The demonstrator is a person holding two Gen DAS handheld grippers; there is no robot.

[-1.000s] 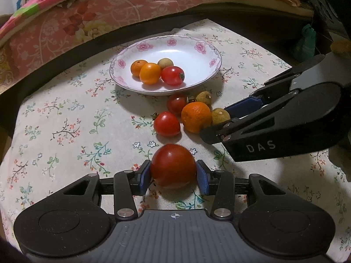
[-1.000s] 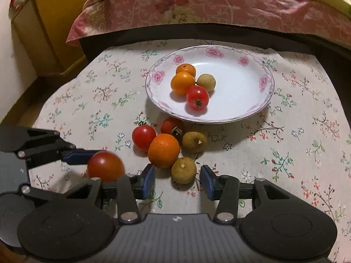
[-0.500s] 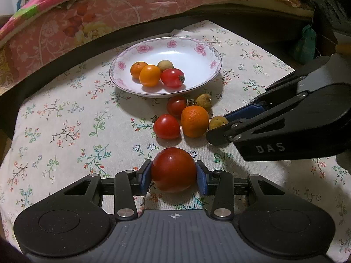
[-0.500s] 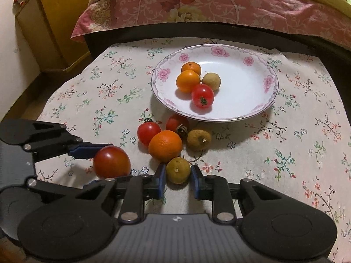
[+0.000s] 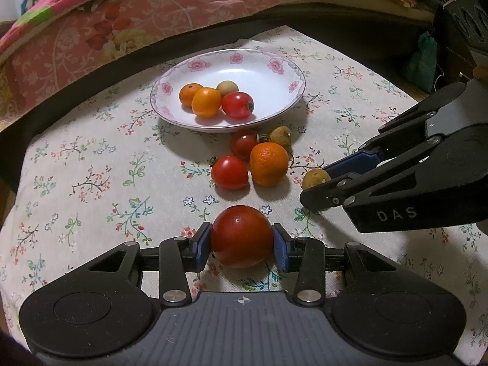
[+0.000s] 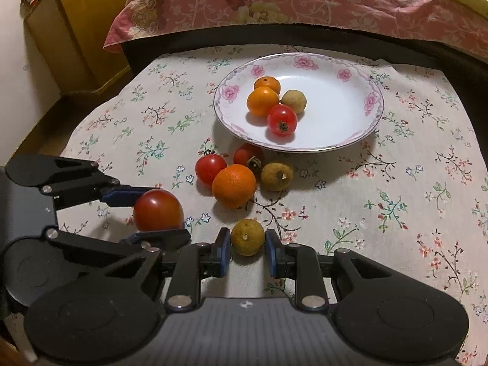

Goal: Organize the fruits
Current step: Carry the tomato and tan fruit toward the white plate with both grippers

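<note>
My left gripper (image 5: 242, 245) is shut on a large red tomato (image 5: 241, 236), held above the cloth; it also shows in the right wrist view (image 6: 158, 210). My right gripper (image 6: 247, 248) is shut on a small yellow-green fruit (image 6: 247, 237), also seen in the left wrist view (image 5: 315, 178). A white flowered plate (image 6: 360, 128) holds two oranges, a tomato and a yellowish fruit. In front of the plate lie two small tomatoes (image 6: 210, 167), an orange (image 6: 234, 185) and another yellowish fruit (image 6: 276, 176).
The table wears a floral cloth (image 6: 411, 189). A bed with a pink quilt (image 6: 305, 0) runs behind the table. A yellow cabinet (image 6: 82, 30) stands at the far left. A green bag (image 5: 422, 61) hangs at the right.
My right gripper closed on the small yellow-green fruit and drew it back from the pile. My left gripper has lifted and drawn back a little with the large tomato.
</note>
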